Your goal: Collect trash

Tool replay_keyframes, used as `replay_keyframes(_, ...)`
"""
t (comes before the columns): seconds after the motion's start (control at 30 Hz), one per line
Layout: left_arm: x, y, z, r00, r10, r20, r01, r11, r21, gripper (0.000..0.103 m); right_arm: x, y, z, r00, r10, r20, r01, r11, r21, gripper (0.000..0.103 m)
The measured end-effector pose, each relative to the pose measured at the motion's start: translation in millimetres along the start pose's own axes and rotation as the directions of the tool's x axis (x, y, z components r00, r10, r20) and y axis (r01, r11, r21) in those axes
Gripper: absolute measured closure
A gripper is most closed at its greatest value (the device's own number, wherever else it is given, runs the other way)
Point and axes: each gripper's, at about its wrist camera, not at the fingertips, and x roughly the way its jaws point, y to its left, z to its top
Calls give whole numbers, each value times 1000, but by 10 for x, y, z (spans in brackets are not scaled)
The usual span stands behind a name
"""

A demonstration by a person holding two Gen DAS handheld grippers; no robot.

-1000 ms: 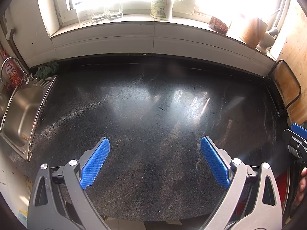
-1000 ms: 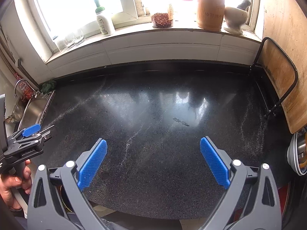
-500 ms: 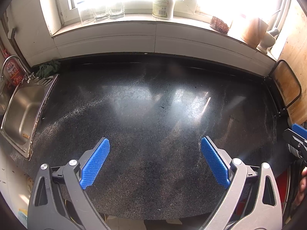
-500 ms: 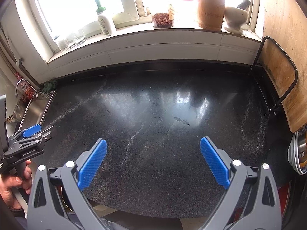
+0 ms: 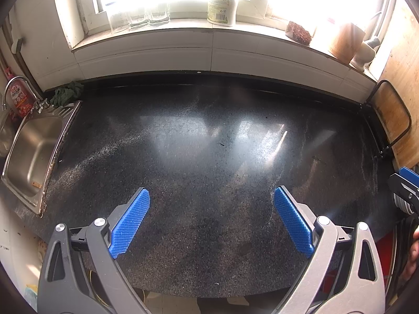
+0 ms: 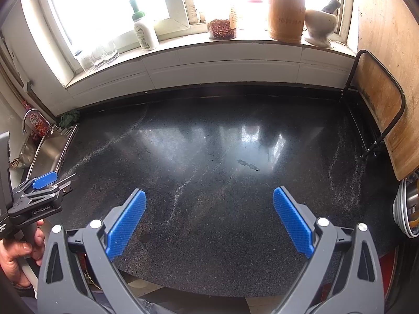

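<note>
My left gripper [image 5: 210,198] is open and empty, held above the near part of a black speckled countertop [image 5: 209,157]. My right gripper [image 6: 209,196] is open and empty too, above the same countertop [image 6: 209,162]. The left gripper also shows at the left edge of the right wrist view [image 6: 47,180]; the right one shows at the right edge of the left wrist view [image 5: 404,183]. A small dark smear [image 6: 247,164] lies mid-counter, seen as a fleck [image 5: 222,144] in the left wrist view. I see no piece of trash on the counter.
A steel sink [image 5: 31,154] with a tap and a green rag [image 5: 66,93] is at the left. The windowsill holds glasses [image 6: 98,53], a bottle [image 6: 144,30], a jar [image 6: 222,28], a wooden canister [image 6: 286,15] and a mortar [image 6: 320,23]. A cutting board [image 6: 379,104] stands at the right, with stacked bowls [image 6: 407,206] below.
Both grippers have drifted slightly back and left over the counter. Both stay open and empty.
</note>
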Motion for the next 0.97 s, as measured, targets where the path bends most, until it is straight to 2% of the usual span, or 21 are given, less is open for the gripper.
replay_keyframes(0.43, 11, 33, -9, 1000, -23, -16, 22, 999, -24, 10, 6, -18, -18, 1000, -1, -2, 1, 1000, 5, 9)
replay_keyframes(0.67, -22, 1, 5, 1000, 8, 18, -8, 1000, 16, 10, 39, -31, -23, 1000, -3, -9, 3, 1000, 12, 9)
replay_keyframes(0.97, 212, 42, 35, 1000, 13, -8, -12, 999, 32, 10, 144, -111, -20, 1000, -1, -8, 1, 1000, 11, 9)
